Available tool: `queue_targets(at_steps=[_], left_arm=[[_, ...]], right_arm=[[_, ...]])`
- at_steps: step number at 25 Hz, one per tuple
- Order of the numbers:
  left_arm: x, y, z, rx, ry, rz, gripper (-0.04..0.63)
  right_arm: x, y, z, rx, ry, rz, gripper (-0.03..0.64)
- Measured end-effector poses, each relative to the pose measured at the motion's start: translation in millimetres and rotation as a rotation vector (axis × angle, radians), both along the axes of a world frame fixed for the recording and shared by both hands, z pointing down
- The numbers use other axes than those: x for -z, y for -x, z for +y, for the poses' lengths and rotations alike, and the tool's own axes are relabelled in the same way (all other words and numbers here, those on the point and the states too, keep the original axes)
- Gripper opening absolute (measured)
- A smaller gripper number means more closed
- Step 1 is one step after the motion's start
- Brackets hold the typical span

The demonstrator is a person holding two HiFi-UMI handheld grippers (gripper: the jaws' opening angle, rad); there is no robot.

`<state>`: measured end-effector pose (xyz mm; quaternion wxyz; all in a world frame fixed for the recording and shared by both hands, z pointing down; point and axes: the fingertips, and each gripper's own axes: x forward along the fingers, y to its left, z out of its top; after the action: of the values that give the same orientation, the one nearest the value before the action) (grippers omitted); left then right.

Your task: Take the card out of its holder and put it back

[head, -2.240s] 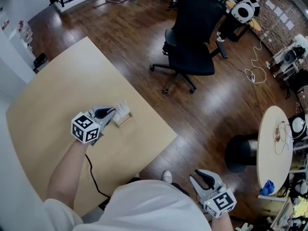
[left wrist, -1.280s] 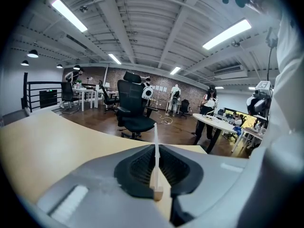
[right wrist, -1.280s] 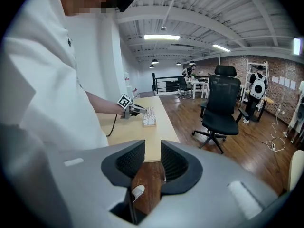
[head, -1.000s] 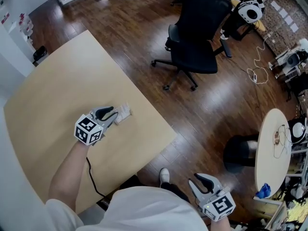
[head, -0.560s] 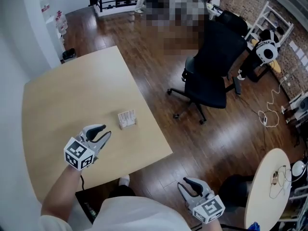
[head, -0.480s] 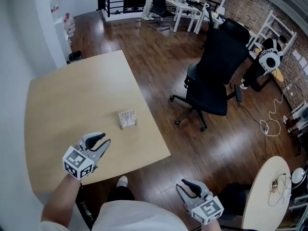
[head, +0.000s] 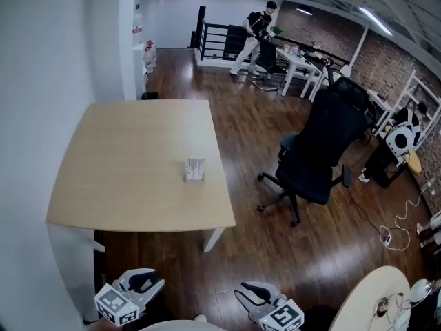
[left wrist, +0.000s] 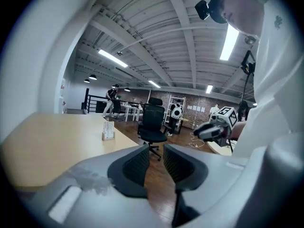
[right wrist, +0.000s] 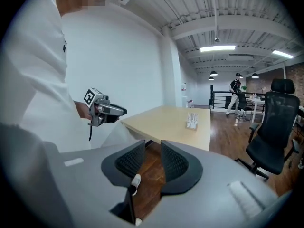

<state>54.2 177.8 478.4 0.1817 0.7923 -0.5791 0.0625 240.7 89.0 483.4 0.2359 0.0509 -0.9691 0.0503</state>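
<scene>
The card holder (head: 194, 170), a small clear stand with white cards upright in it, sits alone on the light wooden table (head: 124, 185) near its right edge. It also shows small and distant in the left gripper view (left wrist: 108, 129) and the right gripper view (right wrist: 192, 120). My left gripper (head: 156, 281) hangs low, off the table's near edge, over the floor. Its jaws are closing with nothing between them (left wrist: 156, 148). My right gripper (head: 242, 296) is beside it, open and empty (right wrist: 153, 146). Each gripper shows in the other's view, the right (left wrist: 216, 127) and the left (right wrist: 111, 110).
A black office chair (head: 320, 154) stands on the wood floor right of the table. A white wall (head: 41, 81) runs along the left. A person (head: 251, 29) stands by desks at the far back. A round white table (head: 375, 302) is at bottom right.
The left gripper has drawn back from the card holder and off the table. The whole view has pulled away, so the table now lies well ahead of both grippers.
</scene>
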Motion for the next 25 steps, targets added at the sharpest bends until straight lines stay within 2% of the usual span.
queue_targets(at_steps=[3,8,10,25], left_arm=[[5.7,-21.9,31.3,0.023,0.006,-0.009,0.100],[11.3,-34.0,61.6,0.056,-0.002,-0.023,0.100],[9.7,-34.0,66.9,0.053,-0.004,-0.040,0.100],[24.1,-54.1,78.6,-0.020,-0.040,-0.018,0.100]], right_arm=[[8.7,-7.3,21.8,0.036,-0.003,-0.023,0.107],[17.8,-12.5,45.9,0.052,0.000,-0.072,0.107],[18.3,-12.5,51.0,0.049,-0.017,-0.080,0.107],[30.1,-23.8,81.6,0.024,-0.051,-0.091,0.104]])
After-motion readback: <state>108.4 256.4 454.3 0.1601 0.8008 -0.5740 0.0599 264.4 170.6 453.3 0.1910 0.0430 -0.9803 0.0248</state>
